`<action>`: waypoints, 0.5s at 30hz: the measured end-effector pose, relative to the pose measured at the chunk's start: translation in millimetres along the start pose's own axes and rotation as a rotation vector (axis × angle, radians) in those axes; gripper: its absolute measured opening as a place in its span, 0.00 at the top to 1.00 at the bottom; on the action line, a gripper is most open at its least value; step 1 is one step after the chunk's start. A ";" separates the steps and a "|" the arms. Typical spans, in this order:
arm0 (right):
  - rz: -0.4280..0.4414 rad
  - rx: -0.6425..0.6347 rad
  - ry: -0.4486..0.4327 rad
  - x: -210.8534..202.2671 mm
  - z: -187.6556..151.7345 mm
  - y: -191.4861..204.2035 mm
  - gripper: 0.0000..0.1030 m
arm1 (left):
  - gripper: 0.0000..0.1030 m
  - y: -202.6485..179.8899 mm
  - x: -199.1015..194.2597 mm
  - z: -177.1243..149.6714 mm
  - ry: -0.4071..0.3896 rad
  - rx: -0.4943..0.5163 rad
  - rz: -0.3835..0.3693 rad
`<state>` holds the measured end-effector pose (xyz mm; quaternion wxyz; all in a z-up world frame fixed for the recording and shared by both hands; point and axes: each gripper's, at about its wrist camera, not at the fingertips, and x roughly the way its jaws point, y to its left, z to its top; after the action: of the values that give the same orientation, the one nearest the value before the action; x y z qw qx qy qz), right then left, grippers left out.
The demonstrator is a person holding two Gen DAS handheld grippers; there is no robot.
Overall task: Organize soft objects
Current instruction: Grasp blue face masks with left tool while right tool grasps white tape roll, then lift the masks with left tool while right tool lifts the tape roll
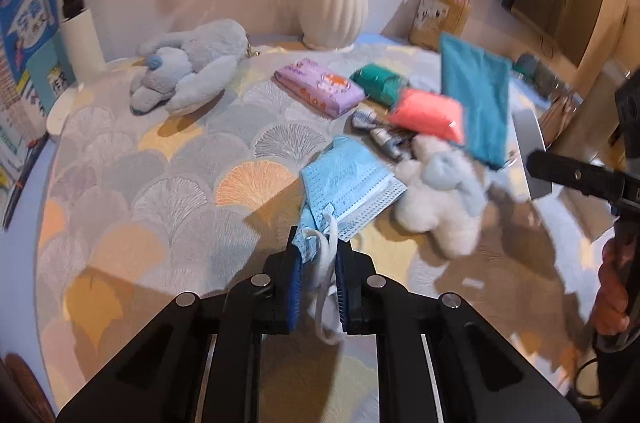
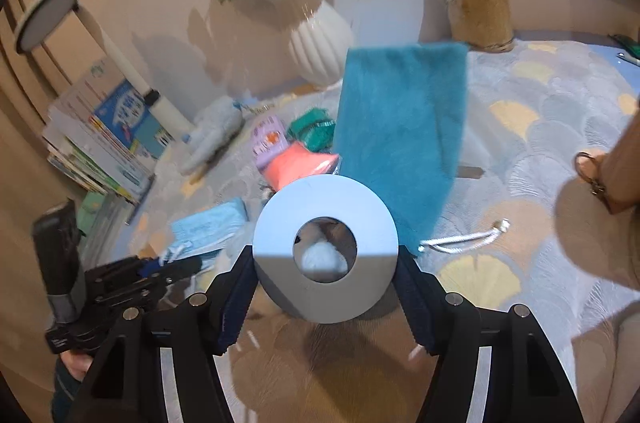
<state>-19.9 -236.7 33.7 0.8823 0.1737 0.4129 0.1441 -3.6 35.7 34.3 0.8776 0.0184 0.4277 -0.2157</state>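
Note:
My left gripper (image 1: pixel 317 263) is shut on the ear loops and edge of a stack of blue face masks (image 1: pixel 348 183), which lies on the patterned cloth. My right gripper (image 2: pixel 326 287) is shut on a grey ring-shaped object (image 2: pixel 280 243) and holds it above the table. A teal pouch (image 2: pixel 400 131) stands or hangs behind the ring, its white drawstring (image 2: pixel 464 239) on the cloth. A white and blue plush (image 1: pixel 436 199) lies right of the masks. A coral packet (image 1: pixel 428 115), a green bundle (image 1: pixel 378 83), a purple tissue pack (image 1: pixel 320 87) and a blue plush (image 1: pixel 188 71) lie further back.
A white ribbed vase (image 1: pixel 334 11) with flowers stands at the back. A pencil holder (image 2: pixel 476 3) stands at the back right. Books (image 2: pixel 108 131) and a white lamp (image 1: pixel 78 23) stand at the left edge. A brown object (image 2: pixel 616 167) is at the right.

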 end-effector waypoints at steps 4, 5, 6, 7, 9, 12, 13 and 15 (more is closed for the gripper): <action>0.002 -0.031 -0.020 -33.4 -10.0 8.5 0.37 | 0.89 -3.5 -30.7 -11.6 -0.041 -0.037 0.007; 0.002 -0.043 -0.013 -38.7 -13.3 11.1 0.37 | 0.89 -4.7 -37.6 -16.9 -0.046 -0.055 0.011; -0.004 -0.056 -0.002 -41.9 -17.4 14.6 0.37 | 0.88 -6.1 -39.7 -19.5 -0.048 -0.071 0.019; -0.013 -0.065 0.007 -43.5 -20.4 16.2 0.37 | 0.87 -6.4 -41.6 -24.0 -0.048 -0.097 0.026; -0.053 -0.084 0.053 -42.2 -30.5 20.1 0.36 | 0.87 -6.4 -41.2 -31.7 -0.044 -0.132 0.031; -0.094 -0.111 0.102 -36.3 -45.2 22.6 0.36 | 0.77 -9.0 -36.7 -42.7 -0.023 -0.159 0.024; -0.108 -0.122 0.113 -34.9 -50.0 24.0 0.36 | 0.70 -9.1 -34.4 -45.5 -0.001 -0.169 0.011; -0.136 -0.126 0.140 -32.9 -56.4 23.4 0.36 | 0.63 -10.7 -34.5 -52.7 0.028 -0.178 -0.032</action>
<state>-86.7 -218.2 32.2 0.8682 0.0788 0.4745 0.1214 -65.6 50.0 28.8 0.8661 -0.0636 0.4578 -0.1904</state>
